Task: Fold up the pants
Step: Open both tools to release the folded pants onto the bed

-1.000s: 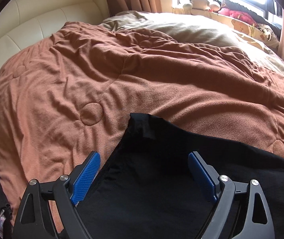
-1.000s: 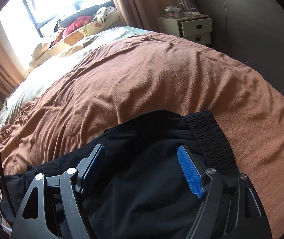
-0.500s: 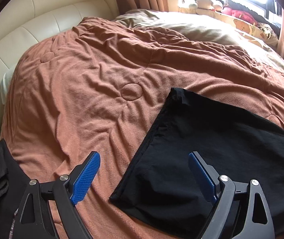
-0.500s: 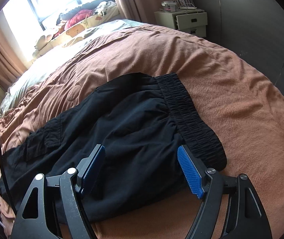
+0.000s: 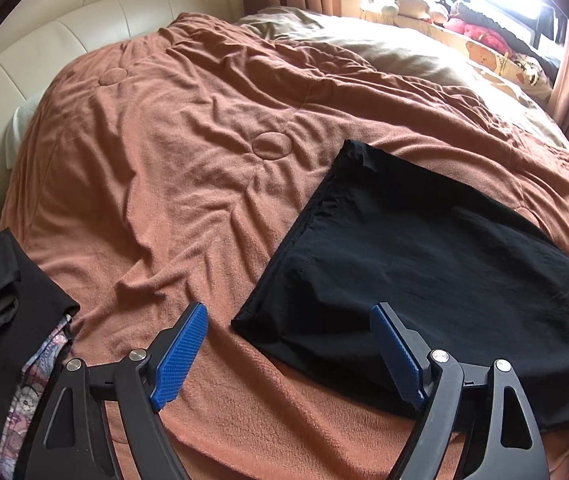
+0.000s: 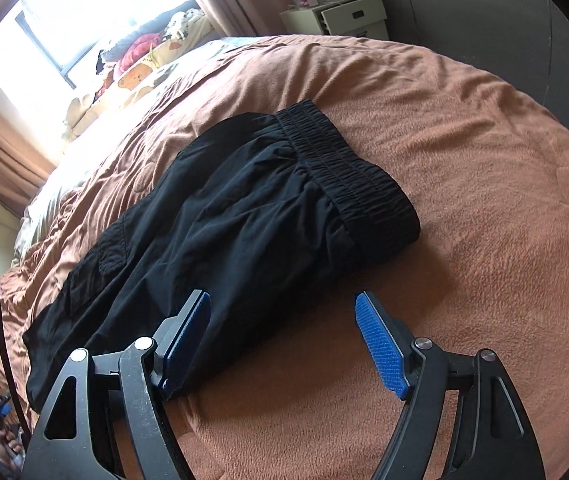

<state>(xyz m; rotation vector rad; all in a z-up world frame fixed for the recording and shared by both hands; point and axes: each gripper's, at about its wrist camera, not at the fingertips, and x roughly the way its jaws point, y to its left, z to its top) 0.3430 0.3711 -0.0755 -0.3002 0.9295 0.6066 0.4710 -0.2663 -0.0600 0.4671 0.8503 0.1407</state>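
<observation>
Black pants (image 6: 220, 216) laid flat beyond both jaws, waistband toward right gripper (image 6: 282, 344), held wide; left gripper (image 5: 290, 354) wide, closing, nothing gripped.

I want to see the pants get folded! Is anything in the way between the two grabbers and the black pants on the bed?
Nothing visible is. The black pants lie on the brown blanket, in front of both grippers. The left gripper is closing on nothing near the leg end. The right gripper is open near the waistband.

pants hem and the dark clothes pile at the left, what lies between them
Only bare brown blanket, as the left wrist view shows, from the black pants hem across to the dark clothes pile.
</observation>
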